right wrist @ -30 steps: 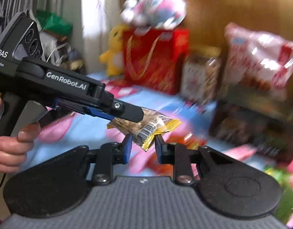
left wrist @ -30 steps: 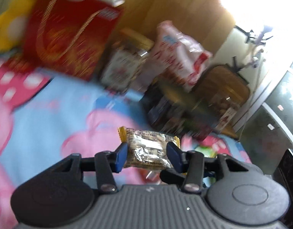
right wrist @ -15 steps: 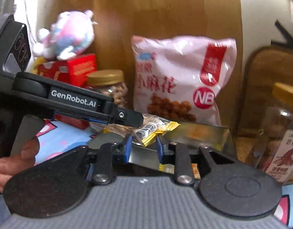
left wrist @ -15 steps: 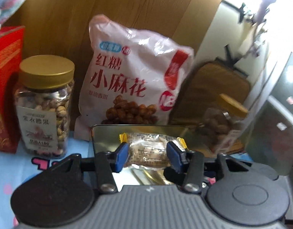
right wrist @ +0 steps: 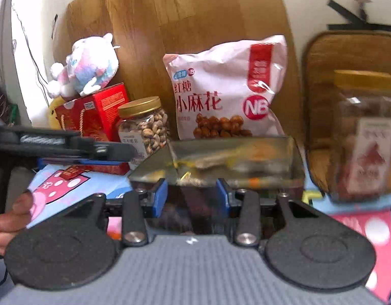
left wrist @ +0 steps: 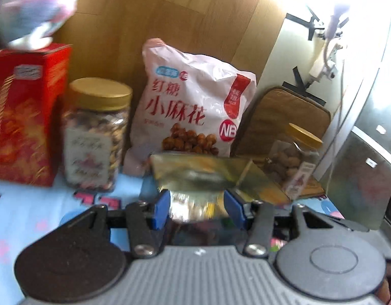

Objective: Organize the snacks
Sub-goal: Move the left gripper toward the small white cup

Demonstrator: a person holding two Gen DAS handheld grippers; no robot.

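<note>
A shiny metal tin (left wrist: 195, 175) (right wrist: 279, 162) stands open in front of a pink snack bag. My left gripper (left wrist: 196, 209) is open just above the tin; a blurred yellow-edged snack packet (left wrist: 195, 209) shows between its blue pads, whether held or loose I cannot tell. My right gripper (right wrist: 191, 197) is open over the tin's near edge with nothing between its pads. A blurred snack packet (right wrist: 215, 160) shows inside the tin. The left gripper's body (right wrist: 63, 145) reaches in from the left in the right wrist view.
Behind the tin stand a pink snack bag (left wrist: 192, 106) (right wrist: 226, 91), a gold-lidded nut jar (left wrist: 96, 134) (right wrist: 143, 124), a red gift box (left wrist: 25, 117) (right wrist: 93, 111) with a plush toy (right wrist: 86, 66) on top, and a second jar (left wrist: 294, 157) (right wrist: 365, 132). A wooden board (right wrist: 195, 25) backs them.
Both grippers have opened. The packet has left the right gripper and lies in the tin. The packet at the left gripper has dropped lower and blurred. Both cameras moved closer to the tin.
</note>
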